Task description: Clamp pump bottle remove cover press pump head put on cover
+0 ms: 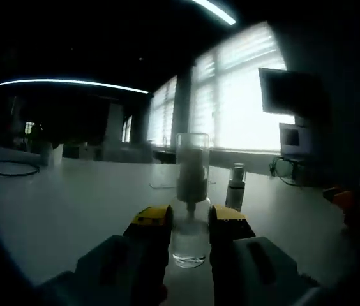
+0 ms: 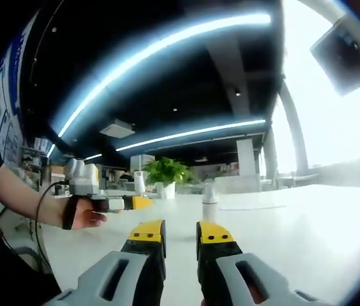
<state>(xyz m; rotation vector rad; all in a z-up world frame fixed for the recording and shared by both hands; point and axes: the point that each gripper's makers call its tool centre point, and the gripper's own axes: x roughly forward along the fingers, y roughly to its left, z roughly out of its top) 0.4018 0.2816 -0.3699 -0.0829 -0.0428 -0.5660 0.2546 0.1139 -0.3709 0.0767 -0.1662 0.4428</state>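
Note:
A clear pump bottle [image 1: 190, 245] with a tall clear cover [image 1: 192, 159] stands upright on the white table [image 1: 71, 210]. My left gripper [image 1: 190, 220] has its yellow-tipped jaws tight against both sides of the bottle's body, shut on it. In the right gripper view the left gripper [image 2: 135, 203] comes in from the left, held by a person's hand [image 2: 87, 217], with the pump bottle [image 2: 140, 183] rising pale above its tip. My right gripper [image 2: 181, 234] hovers over the table with a narrow gap between its jaws and nothing in it.
A second small bottle [image 1: 235, 186] [image 2: 210, 203] stands on the table beyond the pump bottle. Cables [image 1: 11, 169] lie at the far left, and monitors [image 1: 292, 95] and bright windows are behind. A potted plant [image 2: 167, 172] stands at the table's far side.

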